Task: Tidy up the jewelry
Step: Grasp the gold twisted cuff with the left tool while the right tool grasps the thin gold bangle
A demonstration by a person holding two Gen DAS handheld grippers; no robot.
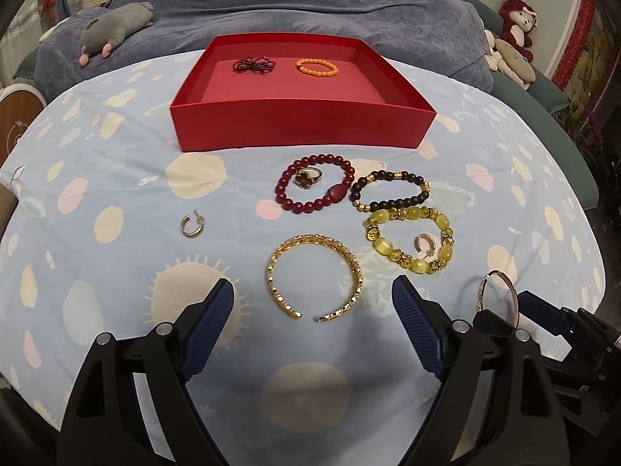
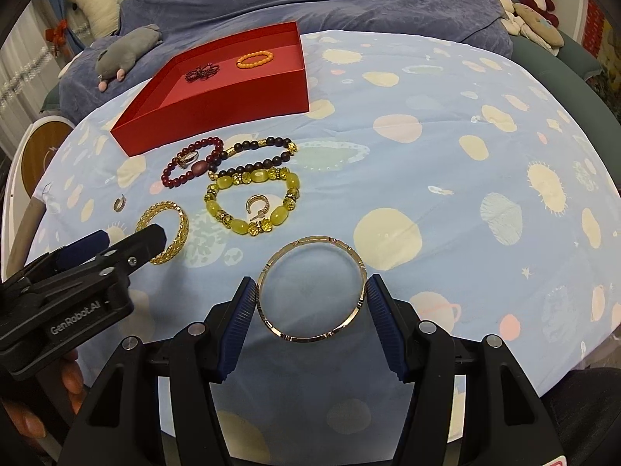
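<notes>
My right gripper [image 2: 312,303] has its blue ribbed pads closed on a thin rose-gold bangle [image 2: 311,288], one pad on each side of the ring, low in the middle of the right wrist view. In the left wrist view the same bangle [image 1: 498,297] shows only as an arc at the lower right, the rest hidden behind black gripper parts.

My left gripper [image 1: 312,310] stands wide with nothing between its pads; the open end of a gold cuff bracelet [image 1: 314,277] lies just ahead of the gap. In the right wrist view the left gripper [image 2: 128,240] comes in from the lower left and covers part of that cuff [image 2: 170,229]. On its black body I read "GenRobot.AI"; fingers [image 2: 73,382] show beneath it, cut off by the frame edge.

Further up, on the blue spotted cloth [image 1: 116,178], lie a yellow bead bracelet [image 1: 411,239] with a small hoop earring [image 1: 425,242] inside it, a dark bead bracelet [image 1: 390,191] touching it above, and a red bead bracelet [image 1: 316,184] ringing a ring [image 1: 308,177] whose detail I cannot resolve. Another hoop earring [image 1: 193,226] sits alone at the left.

At upper centre the red box [image 1: 302,124] holds an orange bead bracelet [image 1: 317,67] and a dark beaded piece [image 1: 254,65], too small to make out. Plush toys [image 1: 116,27] lie behind.
</notes>
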